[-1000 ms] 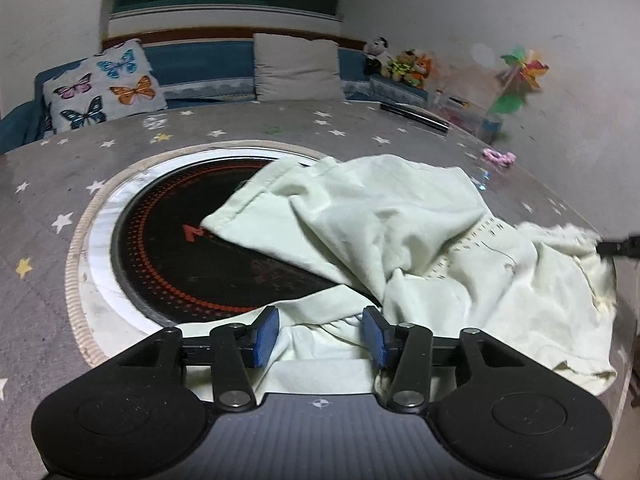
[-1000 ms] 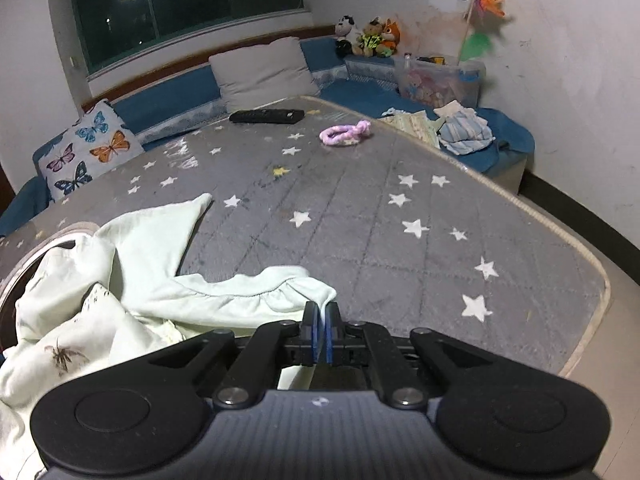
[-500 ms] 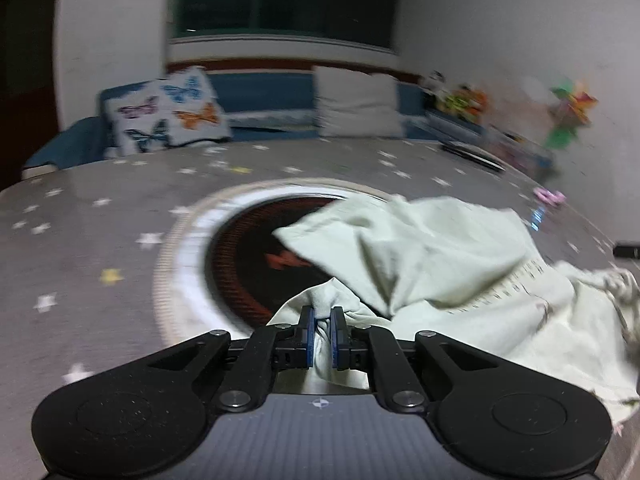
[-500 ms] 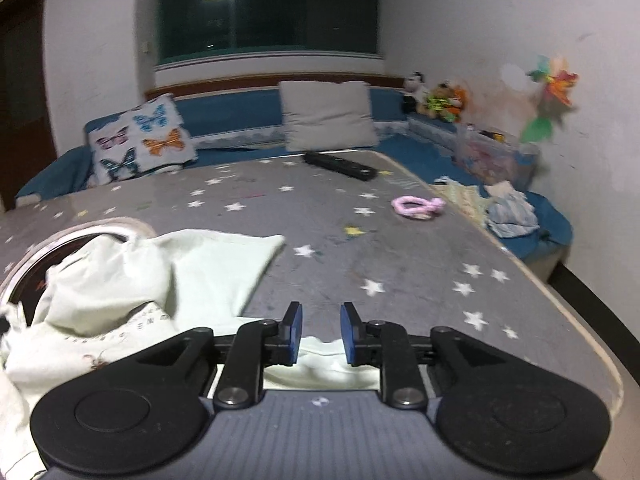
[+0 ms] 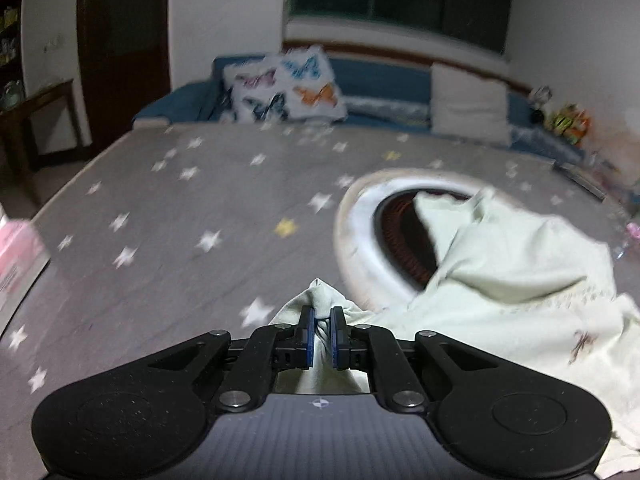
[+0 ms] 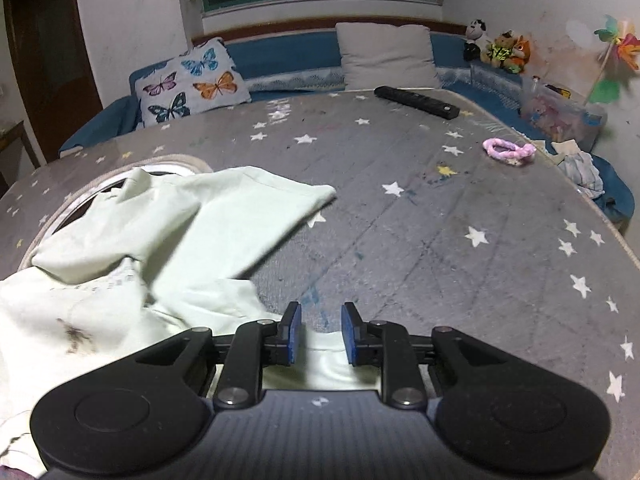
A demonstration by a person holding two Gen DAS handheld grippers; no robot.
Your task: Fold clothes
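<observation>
A pale green garment (image 5: 520,264) lies crumpled on the grey star-patterned table, partly over a round black hotplate (image 5: 404,236). My left gripper (image 5: 322,320) is shut on a bunched edge of the garment, which pokes up between the blue pads. In the right wrist view the garment (image 6: 168,232) spreads to the left, with a small insect print near the lower left. My right gripper (image 6: 320,318) is open, and a strip of the garment's edge lies under and behind its fingers.
A black remote (image 6: 416,102) and a pink hair tie (image 6: 508,150) lie at the far right of the table. A butterfly cushion (image 6: 188,80) and a grey pillow (image 6: 386,56) sit on the blue bench behind. A pink box (image 5: 16,264) stands at the left table edge.
My left gripper closed on the garment's edge and swung left, dragging the cloth with it. My right gripper opened and let go of the garment.
</observation>
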